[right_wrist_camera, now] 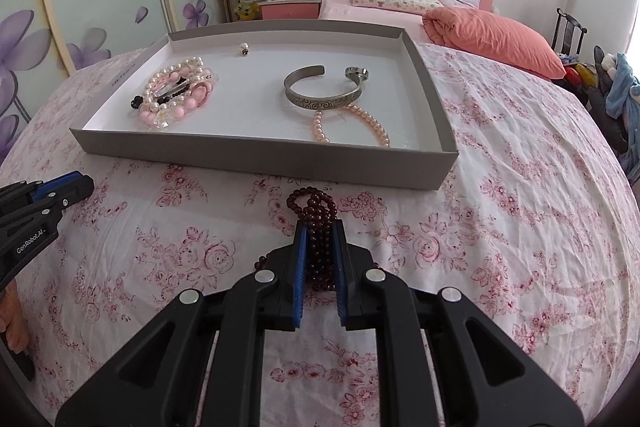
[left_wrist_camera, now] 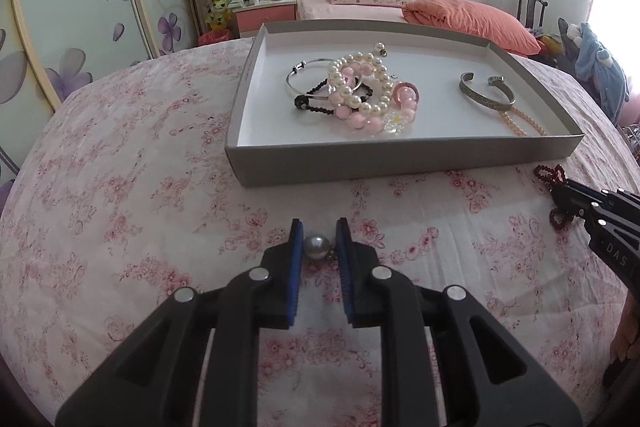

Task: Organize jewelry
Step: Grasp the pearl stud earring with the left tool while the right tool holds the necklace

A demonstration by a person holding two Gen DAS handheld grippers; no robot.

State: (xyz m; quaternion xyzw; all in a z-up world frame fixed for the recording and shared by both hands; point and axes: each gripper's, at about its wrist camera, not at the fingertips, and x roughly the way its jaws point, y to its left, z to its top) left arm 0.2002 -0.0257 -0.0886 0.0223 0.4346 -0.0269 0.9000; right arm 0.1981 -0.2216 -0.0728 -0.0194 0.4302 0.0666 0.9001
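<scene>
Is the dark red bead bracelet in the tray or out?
Out: the dark red bead bracelet lies on the floral cloth before the tray, clamped in the right gripper.

1 tray (left_wrist_camera: pixel 400 163), 1 metal cuff (right_wrist_camera: pixel 324 99), 1 dark-red bead string (right_wrist_camera: pixel 316 207), 2 grippers (left_wrist_camera: pixel 319 247) (right_wrist_camera: pixel 320 247).

The pearl (left_wrist_camera: pixel 315 247) is shiny and smooth. The cloth (left_wrist_camera: pixel 140 187) under it is soft and wrinkly. The box (left_wrist_camera: pixel 360 163) behind the pearl looks like matt card. In the box, the cuff (right_wrist_camera: pixel 324 95) is dull metal.
</scene>
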